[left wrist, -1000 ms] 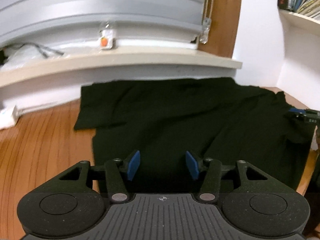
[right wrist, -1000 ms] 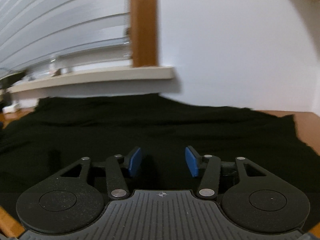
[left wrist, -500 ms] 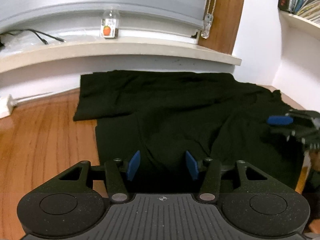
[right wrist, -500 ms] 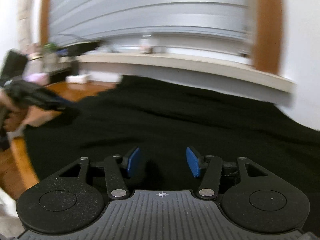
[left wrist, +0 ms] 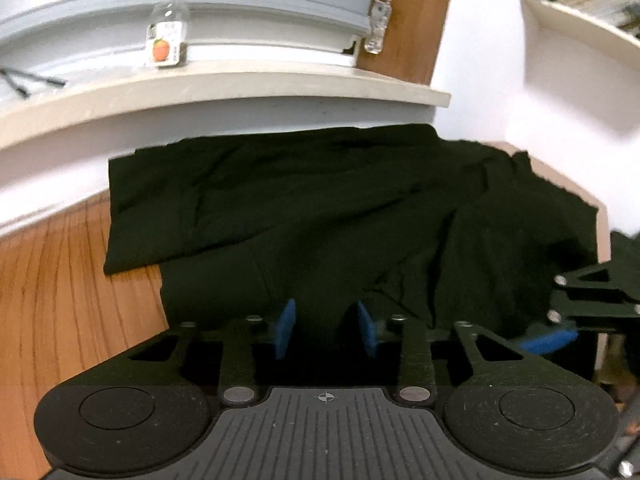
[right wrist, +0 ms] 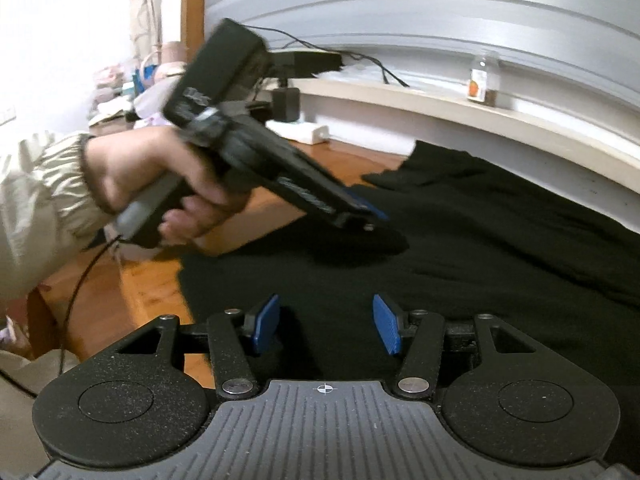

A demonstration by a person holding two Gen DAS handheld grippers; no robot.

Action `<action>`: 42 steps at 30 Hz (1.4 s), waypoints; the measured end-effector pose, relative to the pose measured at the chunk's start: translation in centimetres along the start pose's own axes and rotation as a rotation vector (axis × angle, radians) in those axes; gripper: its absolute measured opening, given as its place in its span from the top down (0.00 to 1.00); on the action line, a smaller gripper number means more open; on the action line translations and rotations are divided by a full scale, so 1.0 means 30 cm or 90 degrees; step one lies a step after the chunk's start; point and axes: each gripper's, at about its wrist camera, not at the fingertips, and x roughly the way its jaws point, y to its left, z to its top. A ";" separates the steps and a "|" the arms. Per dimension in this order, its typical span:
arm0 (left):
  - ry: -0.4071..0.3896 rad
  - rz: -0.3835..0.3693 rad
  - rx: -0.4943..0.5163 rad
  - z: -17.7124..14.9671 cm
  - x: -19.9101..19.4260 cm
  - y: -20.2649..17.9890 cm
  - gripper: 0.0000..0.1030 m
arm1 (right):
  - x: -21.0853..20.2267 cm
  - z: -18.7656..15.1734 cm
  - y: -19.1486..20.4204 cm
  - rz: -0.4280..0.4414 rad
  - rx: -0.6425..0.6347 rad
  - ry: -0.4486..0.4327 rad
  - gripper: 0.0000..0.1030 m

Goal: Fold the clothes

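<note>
On the wooden table [left wrist: 68,300], soft limp black garment [left wrist: 320,208]; best pinched at near hem; left gripper [left wrist: 326,330] just closing on a fold, right gripper [right wrist: 327,330] agape, empty

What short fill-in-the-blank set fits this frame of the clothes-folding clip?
1. The garment spread on the wooden table is ____ in colour.
2. The small bottle with an orange on its label stands on the ____.
3. In the right wrist view, the left gripper is held by a hand in a ____ sleeve.
4. The right gripper hovers over the garment with its jaws ____.

Missing words: black; window sill; beige; open
</note>
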 end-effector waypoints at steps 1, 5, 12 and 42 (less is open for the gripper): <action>0.002 0.001 0.009 0.003 0.001 -0.006 0.75 | -0.003 -0.003 0.014 -0.005 -0.003 0.001 0.47; -0.004 0.005 0.023 0.006 -0.003 -0.020 0.78 | -0.021 -0.018 0.037 -0.012 -0.004 -0.006 0.48; -0.006 -0.026 -0.022 0.000 0.002 0.019 0.78 | 0.018 -0.003 0.077 -0.025 -0.067 0.011 0.54; -0.050 0.093 -0.046 0.038 -0.188 0.064 0.79 | -0.056 0.065 0.030 -0.022 0.018 -0.081 0.68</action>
